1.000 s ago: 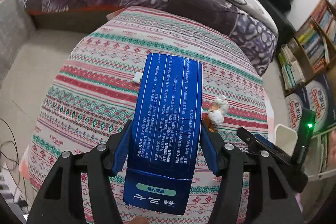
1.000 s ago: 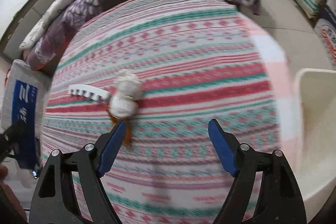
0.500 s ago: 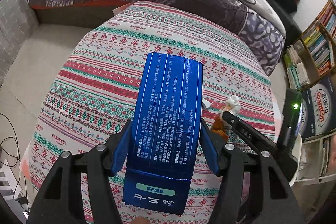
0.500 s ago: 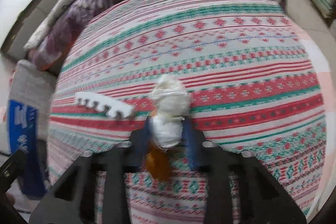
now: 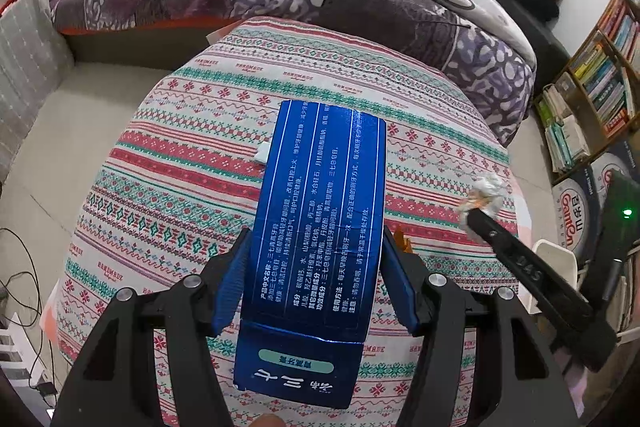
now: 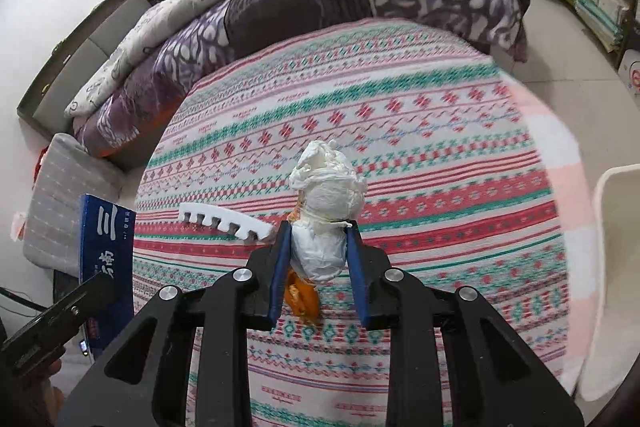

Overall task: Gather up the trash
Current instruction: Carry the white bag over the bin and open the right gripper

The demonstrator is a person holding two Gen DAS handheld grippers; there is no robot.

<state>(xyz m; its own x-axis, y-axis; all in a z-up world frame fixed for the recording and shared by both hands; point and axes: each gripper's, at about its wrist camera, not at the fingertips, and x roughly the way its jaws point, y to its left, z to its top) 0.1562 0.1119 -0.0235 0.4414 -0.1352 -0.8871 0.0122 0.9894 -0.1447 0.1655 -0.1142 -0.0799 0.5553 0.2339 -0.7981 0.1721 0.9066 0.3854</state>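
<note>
While your right gripper (image 6: 318, 247) clamps the crumpled white tissue wad (image 6: 326, 215) at frame centre and your left gripper (image 5: 314, 287) grips the blue carton (image 5: 320, 211), carry both to the white bin (image 6: 612, 267) at right.

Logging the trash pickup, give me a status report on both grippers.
Left hand-held gripper shut on long blue cardboard box. Right hand-held gripper shut on crumpled white tissue wad. White notched foam strip on striped tablecloth. Nothing blocking.

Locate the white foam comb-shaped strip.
Right wrist view: the foam strip lies on the tablecloth, left of the tissue wad, right of the blue box.
</note>
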